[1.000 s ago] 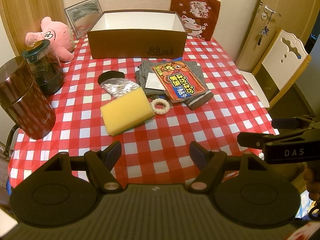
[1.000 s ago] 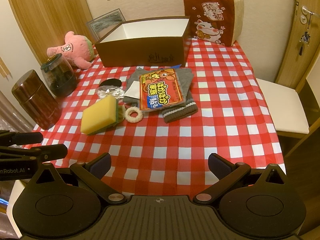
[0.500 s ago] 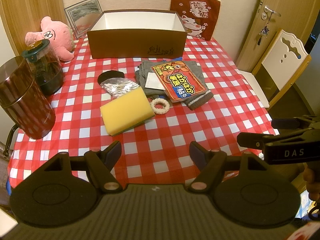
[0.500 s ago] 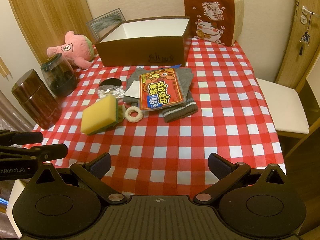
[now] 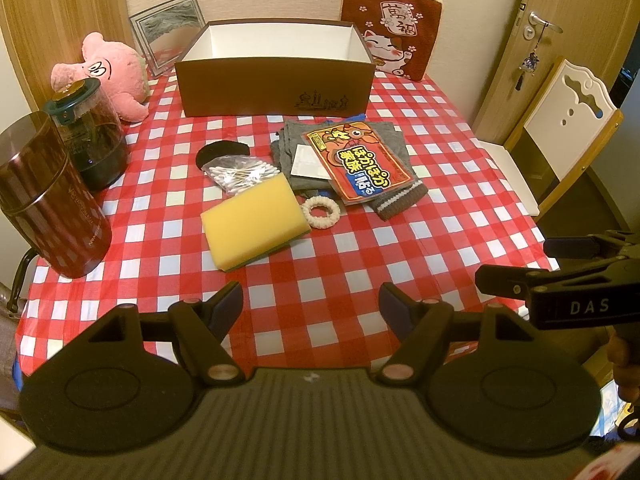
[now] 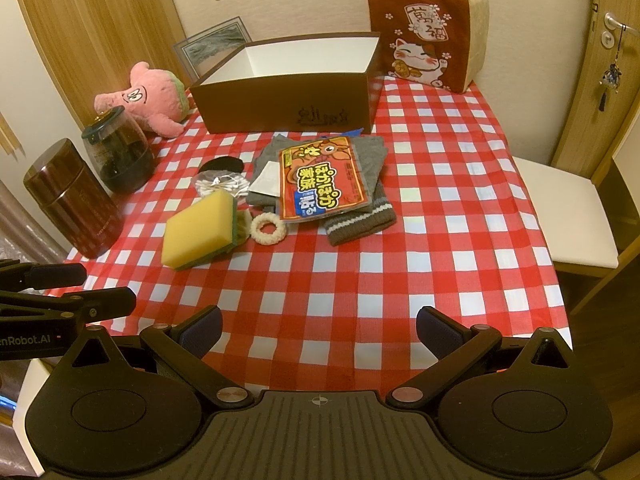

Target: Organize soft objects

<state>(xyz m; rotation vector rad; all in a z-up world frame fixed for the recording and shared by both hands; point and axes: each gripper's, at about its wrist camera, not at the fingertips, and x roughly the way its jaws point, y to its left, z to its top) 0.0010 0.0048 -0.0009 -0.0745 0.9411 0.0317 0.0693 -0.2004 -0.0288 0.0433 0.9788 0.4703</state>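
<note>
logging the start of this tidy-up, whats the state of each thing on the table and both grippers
brown cardboard box: open, looks empty
yellow sponge: flat on cloth, untouched
cream hair ring: flat beside sponge
orange printed packet: lying on grey knit clothes
bag of cotton swabs: closed, lying flat
pink plush toy: lying left of box
green-lidded glass jar: upright, lid on
left gripper: open, empty
right gripper: open, empty

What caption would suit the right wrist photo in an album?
Open right gripper hovering over a checked table, facing a sponge, heat-pack packet and empty box.
</note>
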